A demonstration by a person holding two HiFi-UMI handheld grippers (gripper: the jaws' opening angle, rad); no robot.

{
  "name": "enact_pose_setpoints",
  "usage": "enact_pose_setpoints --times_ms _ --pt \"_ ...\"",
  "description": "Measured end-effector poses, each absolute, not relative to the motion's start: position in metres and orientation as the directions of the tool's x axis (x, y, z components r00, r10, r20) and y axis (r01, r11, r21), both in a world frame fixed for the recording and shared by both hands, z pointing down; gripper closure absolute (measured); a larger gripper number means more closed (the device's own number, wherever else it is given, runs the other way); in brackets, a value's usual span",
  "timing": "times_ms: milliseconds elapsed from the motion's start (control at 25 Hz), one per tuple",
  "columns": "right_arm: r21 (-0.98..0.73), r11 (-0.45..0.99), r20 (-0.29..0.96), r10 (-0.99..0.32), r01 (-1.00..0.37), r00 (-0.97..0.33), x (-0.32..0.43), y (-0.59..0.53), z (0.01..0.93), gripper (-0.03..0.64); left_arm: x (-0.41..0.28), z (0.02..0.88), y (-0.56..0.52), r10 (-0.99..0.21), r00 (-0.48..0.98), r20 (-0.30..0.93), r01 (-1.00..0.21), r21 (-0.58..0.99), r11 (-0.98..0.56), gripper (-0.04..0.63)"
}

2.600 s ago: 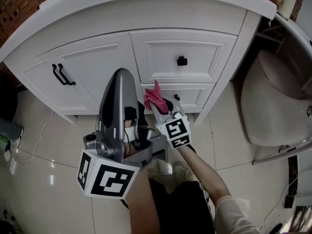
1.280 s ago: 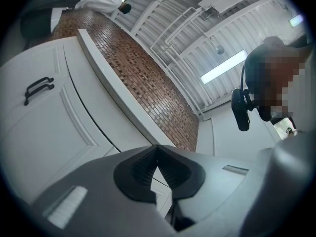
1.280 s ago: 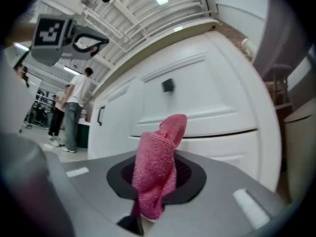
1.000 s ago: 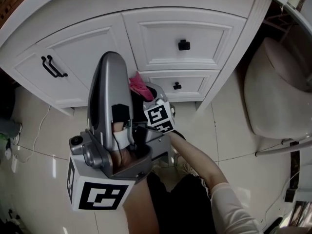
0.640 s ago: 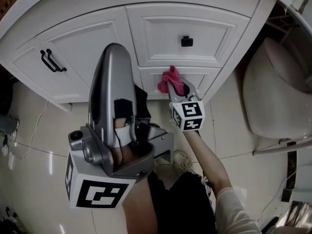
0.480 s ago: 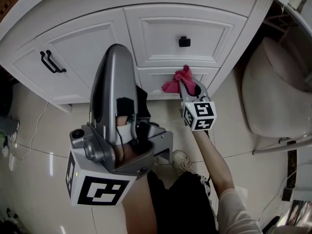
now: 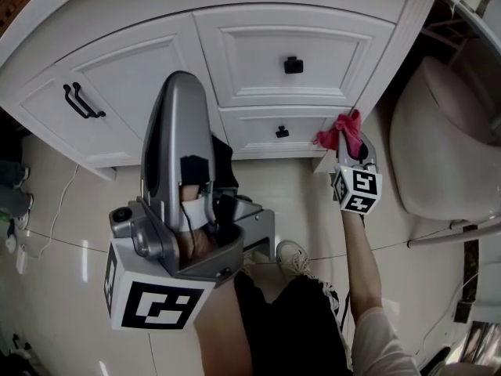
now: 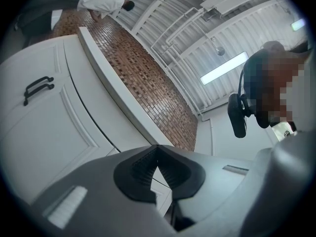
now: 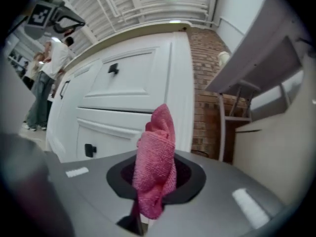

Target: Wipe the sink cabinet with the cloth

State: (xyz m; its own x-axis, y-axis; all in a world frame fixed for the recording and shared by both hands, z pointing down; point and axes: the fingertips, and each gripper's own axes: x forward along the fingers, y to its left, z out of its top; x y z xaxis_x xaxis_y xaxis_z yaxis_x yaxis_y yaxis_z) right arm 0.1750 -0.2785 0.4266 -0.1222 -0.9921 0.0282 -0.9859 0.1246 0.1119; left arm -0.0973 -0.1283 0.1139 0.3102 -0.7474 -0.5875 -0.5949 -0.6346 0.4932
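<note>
The white sink cabinet [image 7: 258,61] fills the top of the head view, with two drawers on its right and a door on its left. My right gripper [image 7: 347,141] is shut on a bunched pink cloth [image 7: 342,130]. It holds the cloth against the cabinet's right corner post [image 7: 376,84], low down beside the lower drawer [image 7: 258,131]. In the right gripper view the cloth [image 9: 158,157] stands up out of the shut jaws, with the post [image 9: 180,83] just behind. My left gripper [image 7: 178,81] hangs in front of the door, shut and empty [image 8: 158,154].
A toilet [image 7: 438,147] stands right of the cabinet, close to my right gripper. Black pull handles [image 7: 81,100] are on the door and black knobs [image 7: 293,64] on the drawers. The person's shoe [image 7: 293,257] rests on the glossy tiled floor [image 7: 70,233]. A brick wall [image 9: 202,83] is behind the cabinet.
My right gripper has swept the pink cloth rightward along the lower drawer front to the cabinet's right corner post. The left gripper has hardly moved.
</note>
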Motion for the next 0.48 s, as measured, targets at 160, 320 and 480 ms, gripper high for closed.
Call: enact_pose_setpoints --times_ms 160,320,480 --pt "0.105 0.017 0.060 -0.998 -0.994 -0.011 0.227 -0.275 0.444 0.558 -0.099 0.113 -0.128 -0.743 0.296 -0.601 -0.584 0.501 -0.638 0.586" --pt "0.097 0.262 0.038 -0.965 -0.960 -0.259 0.136 -0.248 0.443 0.558 -0.100 0.115 -0.129 -0.743 0.285 -0.605 -0.572 0.515 -0.639 0.586" --pt "0.075 0.557 0.054 -0.830 -0.827 -0.555 -0.009 -0.242 0.451 0.558 -0.099 0.114 -0.128 -0.737 0.296 -0.608 -0.560 0.514 -0.649 0.586"
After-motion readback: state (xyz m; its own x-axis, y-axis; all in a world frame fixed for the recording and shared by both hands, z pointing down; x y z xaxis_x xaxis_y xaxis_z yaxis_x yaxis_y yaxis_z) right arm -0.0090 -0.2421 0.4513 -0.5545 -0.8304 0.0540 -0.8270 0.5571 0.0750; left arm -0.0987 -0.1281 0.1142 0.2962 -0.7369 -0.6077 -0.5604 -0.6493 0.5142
